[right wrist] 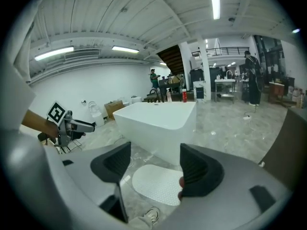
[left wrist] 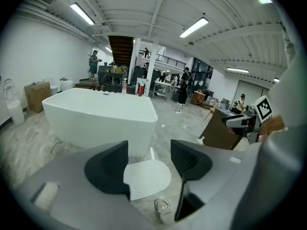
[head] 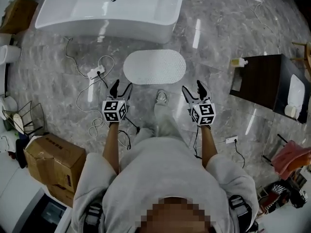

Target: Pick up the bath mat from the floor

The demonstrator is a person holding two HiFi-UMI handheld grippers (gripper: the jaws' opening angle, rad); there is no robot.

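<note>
A: What are the two grippers doing?
B: Both are held out over the floor (head: 218, 38). The left gripper (head: 121, 88) has its jaws apart with nothing between them. The right gripper (head: 193, 87) stands wide too, with nothing in it.
A: And the bath mat?
B: The bath mat (head: 154, 67) lies flat on the floor just ahead of both grippers and below them, between the lines they point along. Neither touches it. Through each gripper's gap it shows as a white oval with a dotted surface.
A: What is past it?
B: A white bathtub (head: 109, 8) stands just beyond the mat, ahead of the left gripper.
A: Anything nearer?
B: The person's shoe (head: 162, 97) is planted between the two grippers, just short of the mat. A power strip (head: 95, 73) with its cable lies ahead and to the left of the left gripper. A dark cabinet (head: 260, 81) sits well off to the right of the right gripper.
</note>
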